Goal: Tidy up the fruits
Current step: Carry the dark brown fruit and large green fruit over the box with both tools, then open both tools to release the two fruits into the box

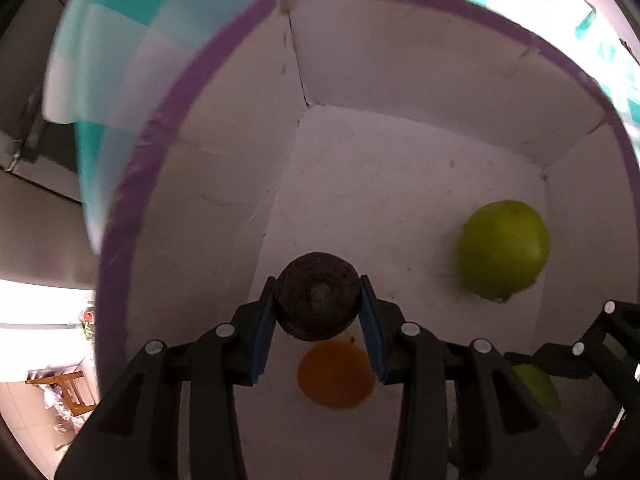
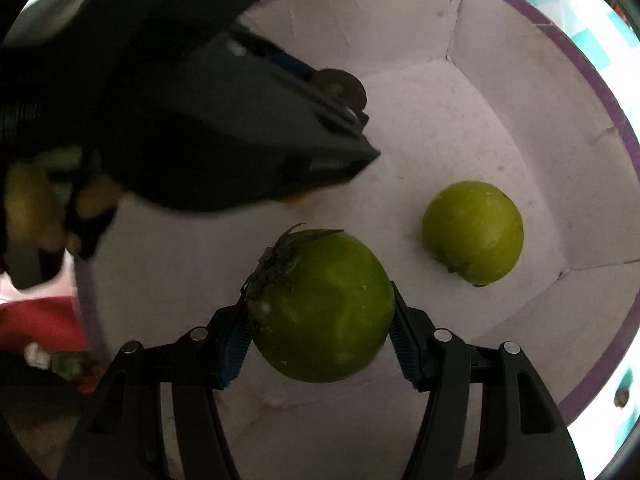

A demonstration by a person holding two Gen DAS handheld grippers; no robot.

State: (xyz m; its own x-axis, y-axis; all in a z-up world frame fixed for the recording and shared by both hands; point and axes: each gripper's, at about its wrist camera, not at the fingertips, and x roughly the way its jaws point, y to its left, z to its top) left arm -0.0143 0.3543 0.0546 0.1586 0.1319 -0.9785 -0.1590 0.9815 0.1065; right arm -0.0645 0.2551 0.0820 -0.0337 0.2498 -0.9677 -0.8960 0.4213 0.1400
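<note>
A white cardboard box (image 1: pixel 224 184) with a purple rim sits on a teal-checked cloth (image 1: pixel 120 40). Above its floor, the right tongs (image 2: pixel 320 320) are clamped on a green tomato (image 2: pixel 324 308). A green lime (image 2: pixel 474 232) lies on the floor by the right wall. The left tongs (image 1: pixel 318 320) grip a dark, round fruit (image 1: pixel 316 300) above an orange fruit (image 1: pixel 336 374).

- The left gripper (image 1: pixel 318 312) points steeply down, its two blue pads (image 1: pixel 262 336) pressed on a dark round fruit (image 1: pixel 316 300).
- The right gripper (image 2: pixel 320 320) also points down, jaws closed on a green fruit (image 2: pixel 324 308).
</note>
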